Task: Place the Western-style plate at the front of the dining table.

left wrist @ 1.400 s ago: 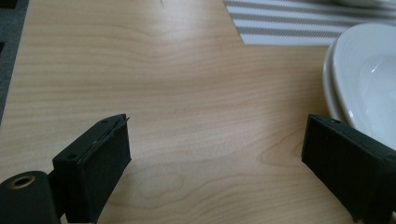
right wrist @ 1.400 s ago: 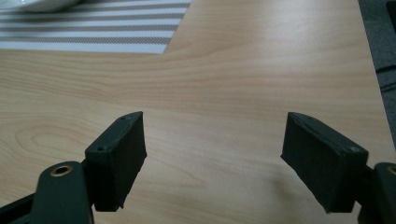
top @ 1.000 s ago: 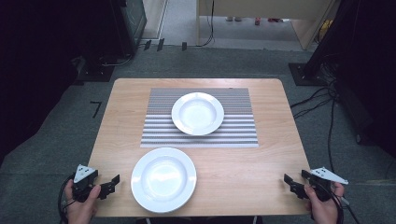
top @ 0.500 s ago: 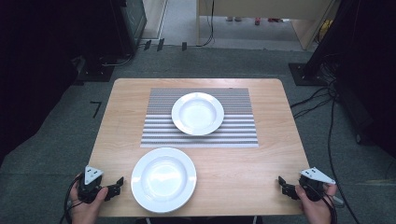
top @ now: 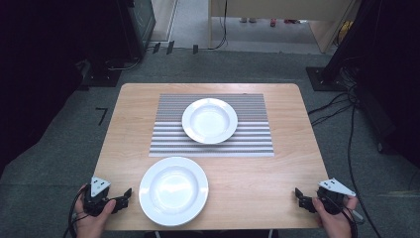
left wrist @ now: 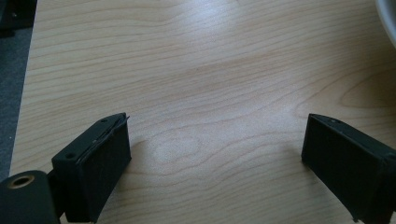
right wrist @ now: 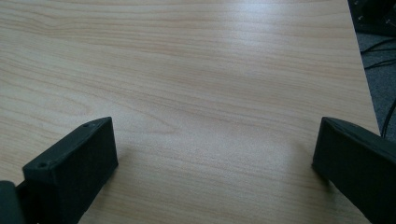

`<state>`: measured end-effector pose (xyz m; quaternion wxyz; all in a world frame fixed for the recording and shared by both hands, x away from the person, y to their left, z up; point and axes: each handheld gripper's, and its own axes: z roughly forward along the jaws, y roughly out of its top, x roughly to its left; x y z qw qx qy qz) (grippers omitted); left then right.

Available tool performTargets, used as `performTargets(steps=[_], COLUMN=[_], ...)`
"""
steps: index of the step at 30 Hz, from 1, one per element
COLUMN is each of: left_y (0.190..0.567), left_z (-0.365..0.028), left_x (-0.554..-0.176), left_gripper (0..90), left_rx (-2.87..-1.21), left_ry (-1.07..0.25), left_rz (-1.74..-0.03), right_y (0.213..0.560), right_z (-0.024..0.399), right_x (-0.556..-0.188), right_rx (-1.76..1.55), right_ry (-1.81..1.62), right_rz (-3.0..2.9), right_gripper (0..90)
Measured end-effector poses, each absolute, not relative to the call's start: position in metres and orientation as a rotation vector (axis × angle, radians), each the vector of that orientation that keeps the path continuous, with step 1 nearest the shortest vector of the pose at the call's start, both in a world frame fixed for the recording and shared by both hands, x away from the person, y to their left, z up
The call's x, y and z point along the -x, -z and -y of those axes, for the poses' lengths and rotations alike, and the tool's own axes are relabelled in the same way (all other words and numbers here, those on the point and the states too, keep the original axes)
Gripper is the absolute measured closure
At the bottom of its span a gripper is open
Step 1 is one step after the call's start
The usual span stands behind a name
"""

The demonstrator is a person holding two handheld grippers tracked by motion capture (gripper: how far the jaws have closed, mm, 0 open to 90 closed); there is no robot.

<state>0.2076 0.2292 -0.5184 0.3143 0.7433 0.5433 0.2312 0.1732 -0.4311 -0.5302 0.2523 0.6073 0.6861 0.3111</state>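
Observation:
A white plate [top: 174, 190] lies on the bare wooden table [top: 257, 178] near the front edge. A second white plate [top: 209, 120] sits on a grey striped placemat [top: 168, 134] farther back. My left gripper [top: 126, 196] rests at the front left corner, just left of the near plate and apart from it; its jaws stand open over bare wood [left wrist: 215, 140], with the plate's rim [left wrist: 390, 18] at the upper right. My right gripper [top: 299, 196] is at the front right corner. Its jaws have just been opening and stand wide apart [right wrist: 215, 149] with nothing between them.
Grey carpet surrounds the table. Black cables [top: 346, 114] run over the floor at the right, and dark equipment stands at the back left [top: 133, 29]. Bare wood lies between the near plate and the right gripper.
Both hands have shifted slightly toward the table's near edge. The plates and the placemat have not moved.

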Motion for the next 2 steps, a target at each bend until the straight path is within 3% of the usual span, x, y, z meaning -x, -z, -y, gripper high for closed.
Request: performTargets(steps=[2], left_y=[0.5183], left_z=[-0.2293], left_x=[-0.2077], left_gripper=[7.7], left_rx=[-1.96], left_ry=[-0.609], left_rz=[-1.432], right_y=[0.5301], right_z=[0.4311], right_x=[-0.1732], right_rx=[-1.652], right_ry=[-0.846], right_rz=[-1.866], right_gripper=[0.0])
